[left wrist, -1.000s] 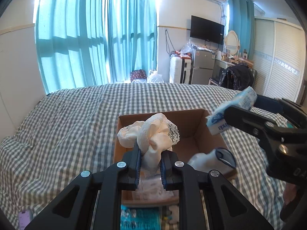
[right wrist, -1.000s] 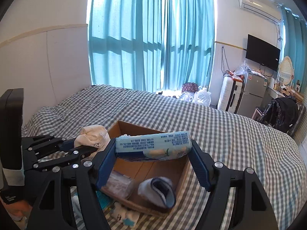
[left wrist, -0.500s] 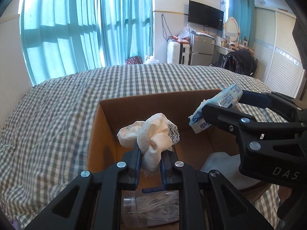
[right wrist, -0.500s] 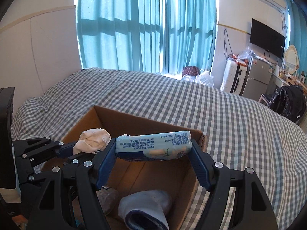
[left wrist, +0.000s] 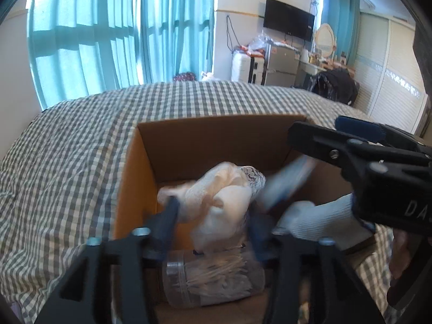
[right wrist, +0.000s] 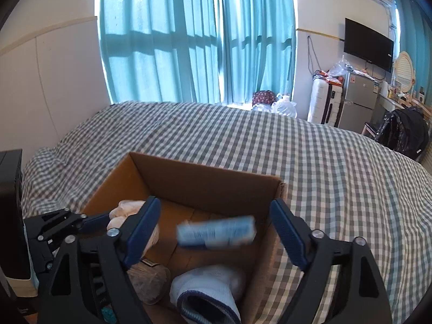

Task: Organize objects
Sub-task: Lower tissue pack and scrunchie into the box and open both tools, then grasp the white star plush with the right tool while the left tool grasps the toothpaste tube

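An open cardboard box [left wrist: 216, 132] sits on the checked bed; it also shows in the right wrist view [right wrist: 205, 178]. My left gripper [left wrist: 213, 213] is open over the box, with the cream lace cloth [left wrist: 216, 202] blurred and loose between its spread fingers. My right gripper [right wrist: 216, 232] is open too, and the blue tissue pack [right wrist: 216, 232] is blurred in the air between its fingers, above the box floor. The pack also shows in the left wrist view [left wrist: 286, 183]. The right gripper [left wrist: 324, 137] reaches in from the right there.
Inside the box lie a clear tub of cotton swabs [left wrist: 213, 280] and a white sock with a blue cuff [right wrist: 208, 294]. The checked bed cover [right wrist: 337, 162] spreads all round. Teal curtains, a fridge, a suitcase and a TV stand beyond the bed.
Both grippers have opened over the box. The cream cloth and the blue tissue pack have come loose from the fingers and are dropping, blurred.
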### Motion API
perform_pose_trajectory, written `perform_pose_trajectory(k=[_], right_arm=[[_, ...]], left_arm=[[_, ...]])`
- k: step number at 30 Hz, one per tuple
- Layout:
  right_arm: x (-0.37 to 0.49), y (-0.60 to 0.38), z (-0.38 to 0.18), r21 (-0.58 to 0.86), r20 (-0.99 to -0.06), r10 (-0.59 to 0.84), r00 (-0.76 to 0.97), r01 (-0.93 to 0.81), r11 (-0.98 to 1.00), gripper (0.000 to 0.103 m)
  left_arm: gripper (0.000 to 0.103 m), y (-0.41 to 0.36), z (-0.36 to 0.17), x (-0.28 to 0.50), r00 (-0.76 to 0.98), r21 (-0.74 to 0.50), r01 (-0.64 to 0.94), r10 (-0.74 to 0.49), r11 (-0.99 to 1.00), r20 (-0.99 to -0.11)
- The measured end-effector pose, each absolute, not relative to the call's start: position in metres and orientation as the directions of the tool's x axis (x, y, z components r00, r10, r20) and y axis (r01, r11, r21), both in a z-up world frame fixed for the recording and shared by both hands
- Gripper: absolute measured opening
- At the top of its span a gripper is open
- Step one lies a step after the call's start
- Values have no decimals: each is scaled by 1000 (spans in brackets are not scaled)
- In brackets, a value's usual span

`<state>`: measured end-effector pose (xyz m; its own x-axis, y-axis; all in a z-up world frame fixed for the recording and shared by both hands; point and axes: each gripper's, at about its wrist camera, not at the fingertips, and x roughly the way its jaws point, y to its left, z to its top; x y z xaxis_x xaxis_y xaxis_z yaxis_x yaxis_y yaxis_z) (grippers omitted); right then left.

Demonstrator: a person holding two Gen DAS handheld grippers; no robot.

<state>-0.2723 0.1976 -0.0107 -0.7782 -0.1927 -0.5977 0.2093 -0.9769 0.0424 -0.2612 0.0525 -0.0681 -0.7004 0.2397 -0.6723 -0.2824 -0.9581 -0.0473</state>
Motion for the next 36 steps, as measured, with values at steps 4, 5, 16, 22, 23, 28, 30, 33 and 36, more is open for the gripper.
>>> perform_pose_trajectory(k=[4,5,16,22,23,28,30,33,36], right_arm=[[-258,205,11,43,-578,-177,-797,187,-981,89],[-251,206,19,42,-571,-176,-802,186,-982,89],[-163,221,79,-16,-515,-147,-844,181,-983,90],[-116,222,86,-32,-513,-153,-845,196,-980,90],[-111,220,84,-33,-520,-154,-840,199,-979,90],[-90,218,69,-15,-550,-161,-820,203,-979,90],[-86,218,58,-4,-561,-163,-811,200,-980,90],[-86,215,38,10,-586,-168,-793,200,-980,90],[-93,209,12,13,-625,-166,-763,203,-979,90]], left_arm=[[75,44,-47,-244,-726,-45,-258,224,-965,-650],[80,44,-42,-241,-733,-41,-251,218,-967,-644],[99,15,11,-179,-802,-21,-162,144,-987,-580],[103,4,18,-145,-813,-11,-121,106,-993,-573],[103,2,17,-141,-812,-4,-115,96,-993,-576],[103,-13,2,-126,-806,16,-92,64,-996,-588],[103,-18,-6,-124,-802,26,-75,45,-997,-596],[103,-23,-23,-120,-792,53,-31,-8,-998,-611],[103,-26,-41,-117,-780,57,-12,-26,-998,-626]])
